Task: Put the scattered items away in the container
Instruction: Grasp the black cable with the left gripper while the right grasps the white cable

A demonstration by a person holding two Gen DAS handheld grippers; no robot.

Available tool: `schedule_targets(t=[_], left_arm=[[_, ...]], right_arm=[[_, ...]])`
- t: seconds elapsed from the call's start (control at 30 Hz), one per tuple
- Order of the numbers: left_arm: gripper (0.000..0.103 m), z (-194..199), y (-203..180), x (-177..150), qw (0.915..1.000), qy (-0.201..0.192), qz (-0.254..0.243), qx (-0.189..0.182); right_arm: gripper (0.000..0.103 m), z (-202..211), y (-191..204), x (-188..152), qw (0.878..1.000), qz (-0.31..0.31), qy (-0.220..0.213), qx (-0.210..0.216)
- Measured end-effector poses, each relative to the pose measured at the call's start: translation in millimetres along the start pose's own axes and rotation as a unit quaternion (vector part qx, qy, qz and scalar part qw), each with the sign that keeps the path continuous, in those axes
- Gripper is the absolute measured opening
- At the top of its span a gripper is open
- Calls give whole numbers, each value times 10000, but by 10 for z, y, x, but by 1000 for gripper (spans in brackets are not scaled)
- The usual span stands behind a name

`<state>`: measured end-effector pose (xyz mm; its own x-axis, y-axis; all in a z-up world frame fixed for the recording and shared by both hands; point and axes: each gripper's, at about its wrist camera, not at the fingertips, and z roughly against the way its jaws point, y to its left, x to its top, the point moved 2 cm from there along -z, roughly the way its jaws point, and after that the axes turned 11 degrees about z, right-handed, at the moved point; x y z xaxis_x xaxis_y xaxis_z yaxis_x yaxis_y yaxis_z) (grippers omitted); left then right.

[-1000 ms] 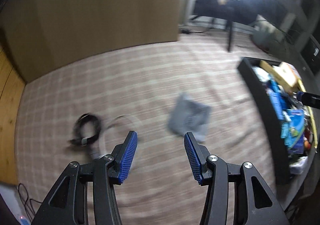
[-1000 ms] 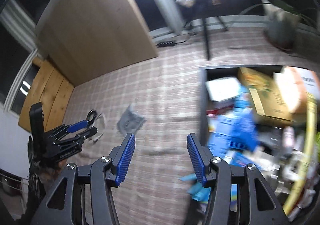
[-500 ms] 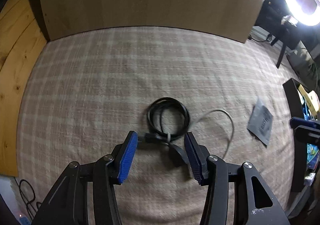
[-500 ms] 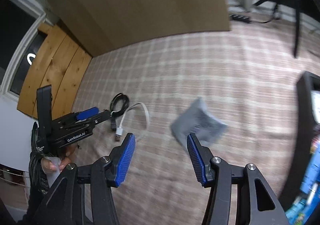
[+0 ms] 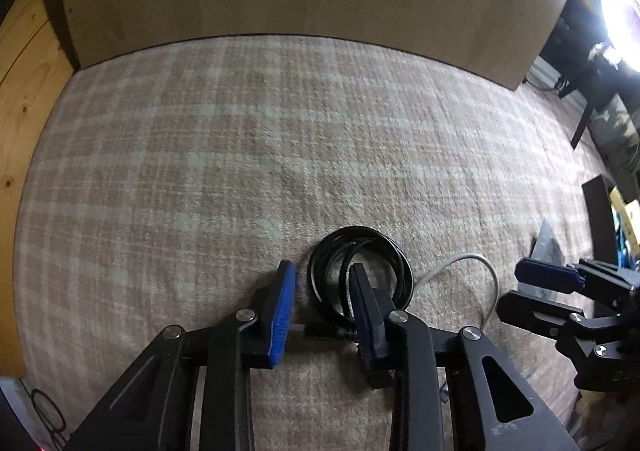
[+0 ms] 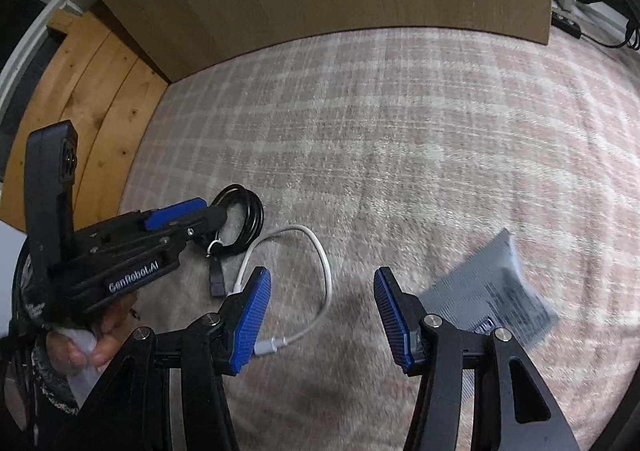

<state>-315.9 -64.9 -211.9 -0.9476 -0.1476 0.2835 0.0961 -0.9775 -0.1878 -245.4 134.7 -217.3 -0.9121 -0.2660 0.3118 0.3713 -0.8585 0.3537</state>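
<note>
Jaws on your left tool (image 5: 320, 279) have just been narrowing around the near side of the coiled black cable (image 5: 360, 271) on the plaid rug (image 5: 280, 151); whether the pads already bite is hard to tell, so confirm before lifting. Your right tool (image 6: 322, 303), released and wide, has swung from the container to hover over the white USB cable (image 6: 320, 267), with the grey pouch (image 6: 492, 291) beside it. Only a dark edge of the container (image 5: 598, 211) shows.
</note>
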Motion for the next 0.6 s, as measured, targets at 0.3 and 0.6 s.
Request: schedule_targets(t=[0.3, 0.6], left_arm=[[13, 11, -171, -107, 9984, -330, -308, 337], [9, 431, -1, -343, 9967, -750, 27, 302]], right_arm=[[4, -205, 111, -26, 9971, 547, 12, -527], [3, 98, 60, -114, 9980, 438, -368, -252]])
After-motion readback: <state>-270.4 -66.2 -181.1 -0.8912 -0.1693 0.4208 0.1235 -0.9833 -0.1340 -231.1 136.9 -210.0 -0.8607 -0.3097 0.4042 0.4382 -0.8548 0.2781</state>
